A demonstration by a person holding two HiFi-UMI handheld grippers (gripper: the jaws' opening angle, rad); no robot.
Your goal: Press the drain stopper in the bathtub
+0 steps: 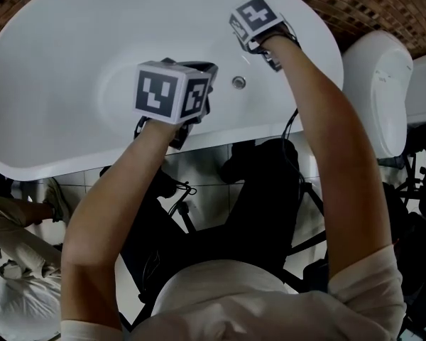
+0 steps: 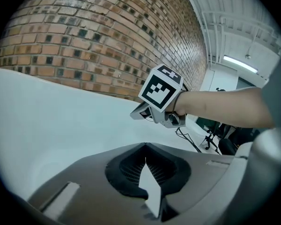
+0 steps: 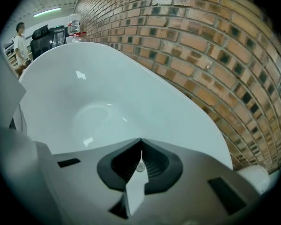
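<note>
Both tongs closed over the bathtub.
My left tongs [image 2: 145,146] are pressed together with nothing between them. My right tongs [image 3: 141,142] are together too, and both hover above the white bathtub [image 1: 57,112]. The drain stopper [image 1: 238,82] sits on its floor, apart from both, and a brick wall [image 3: 201,41] stands beyond.

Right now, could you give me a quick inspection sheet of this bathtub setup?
Surface: white bathtub, nothing lying inside.
Job's things: drain stopper in the tub floor; neither gripper touches it.
Clutter: water bottle beyond the tub's far end.
Grippers: left gripper and right gripper both shut, empty, over the tub.
Cables: black cables on the tiled floor beside the tub.
Surroundings: brick wall; white fixture; bystander far off.
</note>
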